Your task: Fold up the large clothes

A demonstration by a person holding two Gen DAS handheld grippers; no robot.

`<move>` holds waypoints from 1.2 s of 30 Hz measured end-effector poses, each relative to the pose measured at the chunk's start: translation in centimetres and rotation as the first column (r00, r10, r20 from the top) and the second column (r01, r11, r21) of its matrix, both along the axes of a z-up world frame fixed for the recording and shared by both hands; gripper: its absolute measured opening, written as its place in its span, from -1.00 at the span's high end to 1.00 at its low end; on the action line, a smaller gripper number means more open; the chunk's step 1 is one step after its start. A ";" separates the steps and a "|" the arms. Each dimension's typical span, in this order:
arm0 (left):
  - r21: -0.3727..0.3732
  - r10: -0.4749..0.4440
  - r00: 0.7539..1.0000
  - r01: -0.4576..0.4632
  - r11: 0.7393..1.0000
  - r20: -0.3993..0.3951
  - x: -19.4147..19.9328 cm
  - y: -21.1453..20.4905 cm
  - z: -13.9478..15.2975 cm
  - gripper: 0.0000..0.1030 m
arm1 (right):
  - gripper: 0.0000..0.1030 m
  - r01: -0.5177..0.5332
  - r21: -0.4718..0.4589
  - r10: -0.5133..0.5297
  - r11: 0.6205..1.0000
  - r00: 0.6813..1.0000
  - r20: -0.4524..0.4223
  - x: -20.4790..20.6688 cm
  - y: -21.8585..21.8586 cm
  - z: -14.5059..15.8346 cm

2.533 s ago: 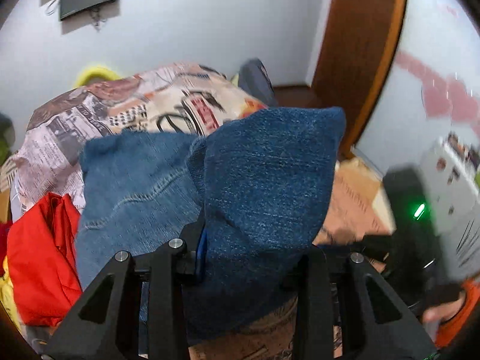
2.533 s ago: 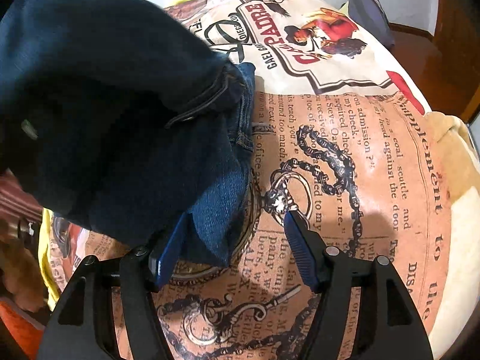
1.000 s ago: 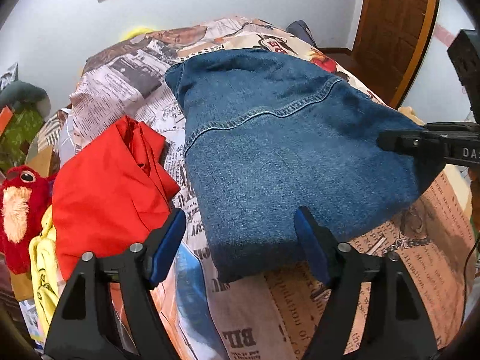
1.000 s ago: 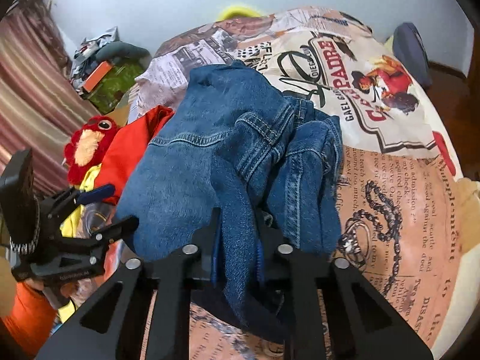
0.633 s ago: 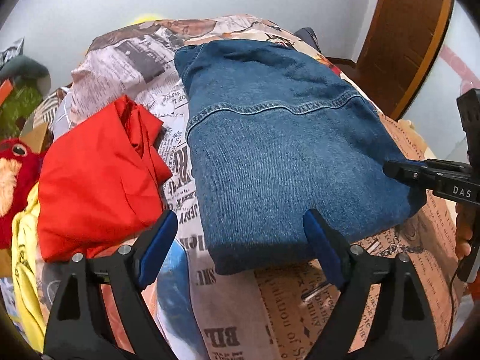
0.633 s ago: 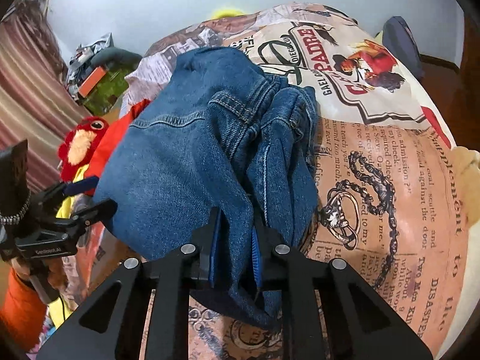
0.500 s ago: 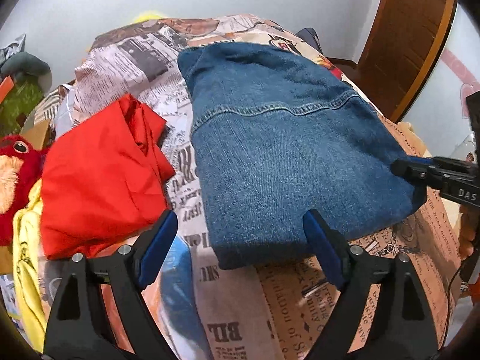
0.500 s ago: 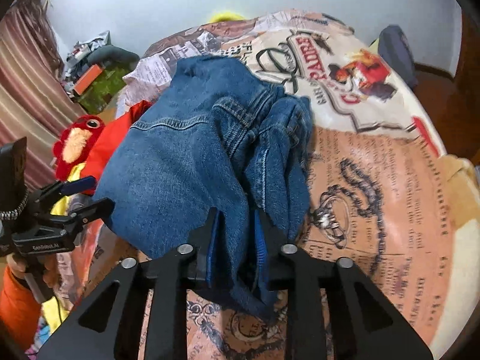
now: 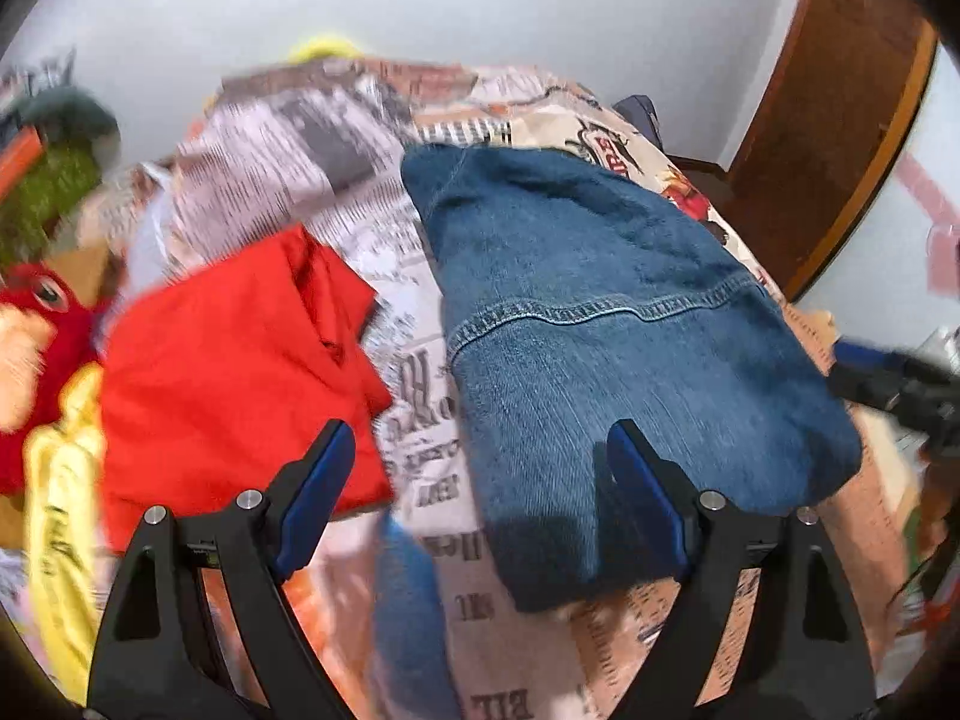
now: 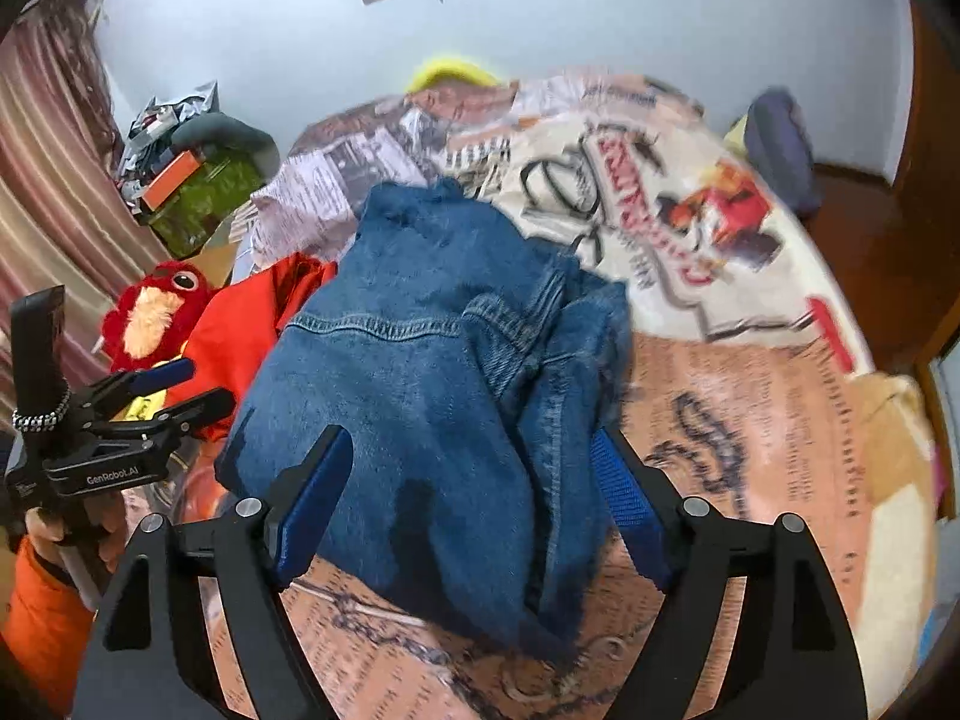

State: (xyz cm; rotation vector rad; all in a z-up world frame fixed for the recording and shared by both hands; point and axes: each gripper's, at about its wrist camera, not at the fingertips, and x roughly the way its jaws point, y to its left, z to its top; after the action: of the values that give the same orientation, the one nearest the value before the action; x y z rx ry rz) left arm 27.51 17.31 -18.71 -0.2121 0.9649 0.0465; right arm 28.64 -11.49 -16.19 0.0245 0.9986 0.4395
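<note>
A folded blue denim garment [image 9: 600,330] lies on the newspaper-print bed cover [image 9: 414,396]. My left gripper [image 9: 477,444] hangs open above the garment's near left edge, holding nothing, with a red garment [image 9: 240,372] to its left. In the right wrist view the denim [image 10: 432,372] sits bunched, its folded sleeve on the right. My right gripper [image 10: 471,450] is opening its jaws; the denim's near end lies between them, and the pads stand clear of the cloth. The left gripper [image 10: 192,387] shows at the left, beside the denim.
A red plush toy [image 10: 150,312] and a yellow garment [image 9: 60,510] lie at the bed's left edge. A dark blue cushion [image 10: 780,144] sits at the far right corner. A wooden door [image 9: 840,120] stands to the right. An orange sleeve [image 10: 42,600] holds the left gripper.
My right gripper has let go of the denim fold and spread its jaws wide. The left gripper stayed open and shifted left, so the denim now sits further right in its view.
</note>
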 end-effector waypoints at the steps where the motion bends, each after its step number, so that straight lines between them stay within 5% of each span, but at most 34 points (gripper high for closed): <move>1: -0.067 -0.005 1.000 0.003 0.998 -0.025 0.8 0.7 -0.7 -0.66 | -0.53 0.010 -0.001 -0.010 1.000 1.000 -0.024 0.6 0.1 -0.7; 7: -0.302 -0.058 0.994 0.029 0.953 -0.089 4.1 1.7 -3.8 -0.67 | -0.54 0.072 -0.003 -0.072 0.997 0.990 -0.123 3.2 -1.7 -4.1; 11: -0.431 -0.079 0.988 0.015 0.902 -0.132 6.5 2.4 -5.8 -0.81 | -0.66 0.089 0.167 -0.043 0.982 0.965 -0.260 4.9 -4.4 -6.2; 23: -0.603 -0.105 0.969 -0.054 0.796 -0.225 10.4 3.1 -10.1 -0.89 | -0.90 0.000 0.288 0.111 0.958 0.922 -0.370 8.1 -3.9 -8.6; 29: -0.604 -0.115 0.975 -0.025 0.797 -0.192 10.4 1.8 -9.6 -0.68 | -0.89 0.026 0.354 0.121 0.935 0.914 -0.387 8.5 -4.4 -8.8; 31: -0.577 -0.105 0.977 -0.021 0.816 -0.184 10.8 1.2 -9.0 -0.61 | -0.80 0.029 0.373 0.127 0.927 0.913 -0.388 8.4 -4.9 -8.7; 34: -0.536 -0.108 0.981 0.006 0.844 -0.160 10.4 0.2 -7.7 -0.42 | -0.51 0.023 0.373 0.130 0.928 0.916 -0.379 7.7 -5.1 -8.4; 36: -0.543 -0.111 0.984 0.018 0.839 -0.140 10.0 -0.1 -6.9 -0.19 | -0.26 0.022 0.372 0.132 0.928 0.915 -0.382 7.3 -5.2 -8.0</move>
State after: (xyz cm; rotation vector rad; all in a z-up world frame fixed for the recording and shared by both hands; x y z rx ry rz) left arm 37.56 17.24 -25.58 -0.7092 1.1376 -0.2821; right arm 35.93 -16.64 -24.19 0.4446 1.3106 0.6908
